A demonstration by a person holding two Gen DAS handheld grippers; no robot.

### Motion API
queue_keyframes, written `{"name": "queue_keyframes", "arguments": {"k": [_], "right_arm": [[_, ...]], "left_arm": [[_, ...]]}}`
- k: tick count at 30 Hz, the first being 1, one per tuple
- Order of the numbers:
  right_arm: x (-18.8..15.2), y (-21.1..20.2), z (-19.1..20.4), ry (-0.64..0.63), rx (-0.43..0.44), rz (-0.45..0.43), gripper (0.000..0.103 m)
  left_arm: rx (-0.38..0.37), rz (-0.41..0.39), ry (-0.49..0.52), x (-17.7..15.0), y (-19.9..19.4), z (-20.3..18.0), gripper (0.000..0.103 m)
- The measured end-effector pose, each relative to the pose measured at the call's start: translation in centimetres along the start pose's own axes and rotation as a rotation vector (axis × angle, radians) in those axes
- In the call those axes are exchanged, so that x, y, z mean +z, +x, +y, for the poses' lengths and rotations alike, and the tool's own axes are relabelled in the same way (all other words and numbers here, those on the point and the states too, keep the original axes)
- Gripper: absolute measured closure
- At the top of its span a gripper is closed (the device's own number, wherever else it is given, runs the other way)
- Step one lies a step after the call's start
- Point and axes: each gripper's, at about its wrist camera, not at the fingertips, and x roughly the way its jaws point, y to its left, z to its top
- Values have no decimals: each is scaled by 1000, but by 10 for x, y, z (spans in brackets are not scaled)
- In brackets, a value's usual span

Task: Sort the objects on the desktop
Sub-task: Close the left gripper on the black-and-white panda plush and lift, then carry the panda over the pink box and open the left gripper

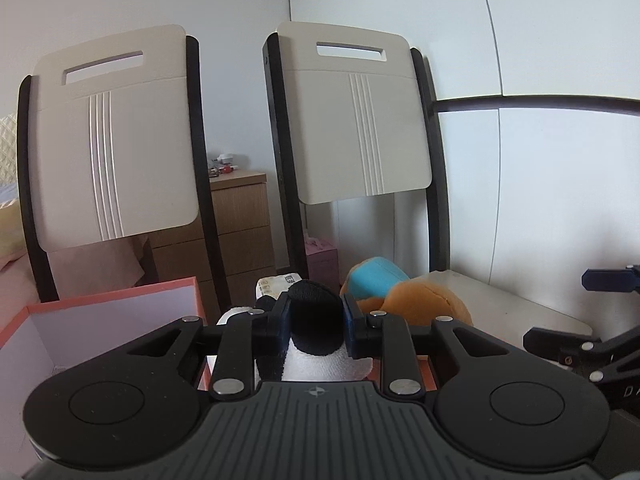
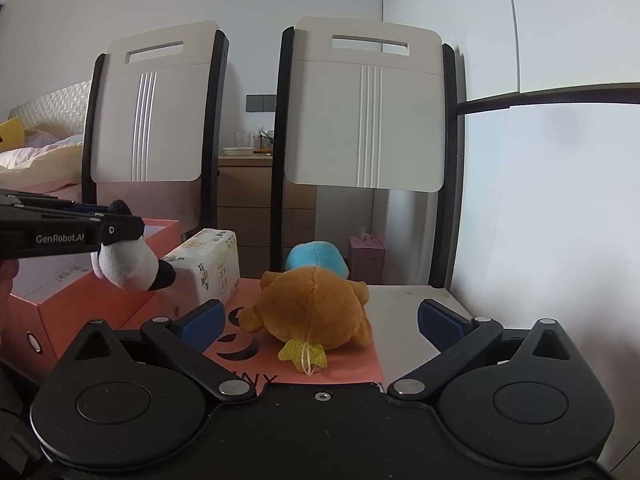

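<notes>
My left gripper [image 1: 314, 316] is shut on a black-and-white plush toy [image 1: 316, 320], which hangs lifted in the air beside the open pink box [image 1: 112, 316]. From the right wrist view that same plush toy [image 2: 128, 266] dangles from the left gripper [image 2: 116, 220] over the pink box [image 2: 84, 296]. An orange plush toy [image 2: 316, 308] with a blue part [image 2: 318, 256] lies on the pink box lid [image 2: 256, 344]. My right gripper [image 2: 320, 320] stands open just in front of the orange toy, not touching it.
A pack of tissues [image 2: 206, 268] stands between the box and the orange toy. Two white chairs [image 2: 362, 108] stand behind the white table [image 2: 404, 332], with a wooden dresser [image 2: 244, 196] and a small pink box [image 2: 366, 256] farther back.
</notes>
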Motion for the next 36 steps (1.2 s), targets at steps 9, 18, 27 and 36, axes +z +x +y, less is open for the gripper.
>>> {"name": "queue_keyframes", "arguments": {"k": [9, 18, 27, 36], "right_arm": [[6, 4, 17, 11, 42, -5, 1], [10, 7, 33, 5, 92, -12, 1], [7, 8, 33, 5, 115, 13, 1], [7, 2, 29, 15, 140, 6, 1]], "left_arm": [[72, -21, -42, 12, -8, 29, 74], [219, -19, -74, 15, -9, 63, 74], [301, 83, -138, 0, -5, 89, 74], [320, 178, -166, -18, -7, 97, 74]]}}
